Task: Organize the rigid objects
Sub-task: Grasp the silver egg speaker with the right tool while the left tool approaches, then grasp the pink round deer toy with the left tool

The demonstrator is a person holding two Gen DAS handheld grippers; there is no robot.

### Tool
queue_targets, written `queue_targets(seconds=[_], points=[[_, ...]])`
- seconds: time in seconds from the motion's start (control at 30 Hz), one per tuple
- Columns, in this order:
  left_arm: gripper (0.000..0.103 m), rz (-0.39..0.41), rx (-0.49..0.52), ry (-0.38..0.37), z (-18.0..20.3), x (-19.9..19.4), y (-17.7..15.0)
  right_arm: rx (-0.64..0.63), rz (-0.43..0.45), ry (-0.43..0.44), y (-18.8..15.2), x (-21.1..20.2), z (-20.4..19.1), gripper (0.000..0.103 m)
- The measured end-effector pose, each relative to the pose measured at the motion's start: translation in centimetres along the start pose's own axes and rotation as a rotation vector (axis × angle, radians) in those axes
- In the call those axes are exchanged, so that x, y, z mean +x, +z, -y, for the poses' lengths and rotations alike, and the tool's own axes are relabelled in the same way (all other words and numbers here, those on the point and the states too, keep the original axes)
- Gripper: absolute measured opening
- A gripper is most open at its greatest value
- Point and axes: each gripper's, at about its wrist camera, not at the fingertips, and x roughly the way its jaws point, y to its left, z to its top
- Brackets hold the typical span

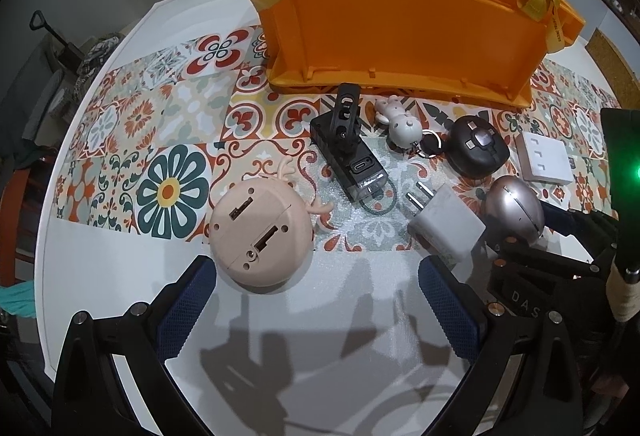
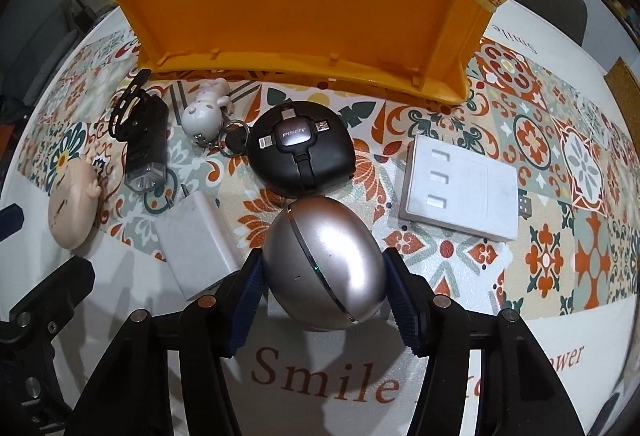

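The silver egg-shaped case [image 2: 324,262] lies on the tabletop [image 2: 460,376] just in front of the black round cable hub [image 2: 301,155], with the white charger [image 2: 198,248] close at its left. It is bracketed by the right gripper [image 2: 322,300], whose fingers [image 2: 246,300] appear clamped on its flanks. The smooth curved shell is judged slippery, so the pads should be seated at its widest part before it is lifted straight up toward the orange basket [image 2: 304,3]. The left gripper [image 1: 316,312] is held apart, empty, beside the pink round toy [image 1: 260,236].
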Motion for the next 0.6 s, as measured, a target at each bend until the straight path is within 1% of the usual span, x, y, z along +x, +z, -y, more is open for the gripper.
queue_targets(seconds=[0.17, 0.37, 0.6], points=[[0.103, 0.024, -0.006, -0.030, -0.8, -0.7, -0.6, 0.034, 0.009, 0.000, -0.6, -1.4, 0.4, 0.058], [0.103, 0.059, -0.035, -0.065, -2.6, -1.5, -0.6, 0.056, 0.057, -0.017, -1.1, -4.2, -0.4, 0.058], [0.103, 0.039, -0.075, -0.079, -4.6, -1.0, 0.1, 0.057, 0.086, -0.002, -1.0, -6.3, -2.0, 0.058]])
